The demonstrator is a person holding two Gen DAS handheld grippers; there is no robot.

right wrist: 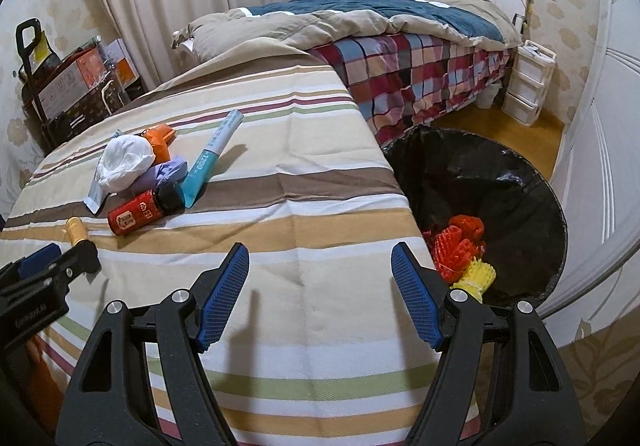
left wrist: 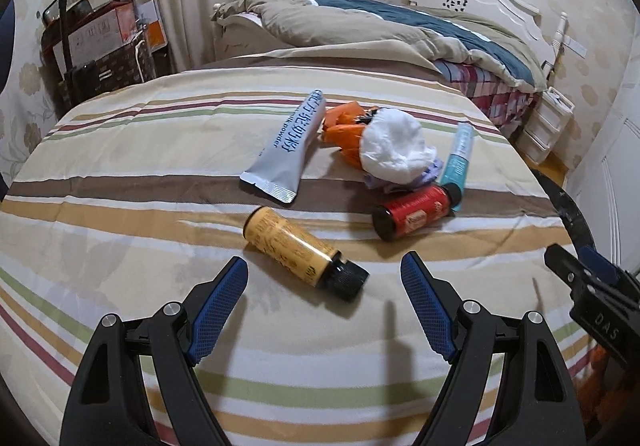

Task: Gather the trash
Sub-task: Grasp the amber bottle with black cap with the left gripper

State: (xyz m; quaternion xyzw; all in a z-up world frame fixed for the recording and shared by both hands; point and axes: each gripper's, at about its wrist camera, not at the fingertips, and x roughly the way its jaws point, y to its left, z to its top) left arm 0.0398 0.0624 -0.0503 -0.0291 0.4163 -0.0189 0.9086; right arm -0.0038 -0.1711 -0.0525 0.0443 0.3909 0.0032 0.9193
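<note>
Several pieces of trash lie uncollected on the striped bed (left wrist: 120,150) as the left tongs (left wrist: 324,286) hang released and empty just short of a yellow bottle (left wrist: 296,246) lying on its side, black cap toward the camera. Beyond it, from the left wrist view, sit a silver sachet (left wrist: 284,146), crumpled orange wrapping (left wrist: 344,126), a wad of white tissue (left wrist: 392,144), a lilac scrap (left wrist: 400,182), a teal tube (left wrist: 458,154) and a red bottle (left wrist: 416,212), the last five bunched together and touching. The other tool's black frame shows at the right edge.

From the right wrist view, the right tongs (right wrist: 320,282) are likewise spread and carry nothing, poised over bare sheet near the bed's edge. A black-lined bin (right wrist: 520,174) stands on the floor just beside the bed, holding red foam netting (right wrist: 460,242) and yellow foam netting (right wrist: 480,274). The pile (right wrist: 152,174) lies well to the left. By the look of it, collection has started but most of the job remains, with the yellow bottle the likely next pick.
</note>
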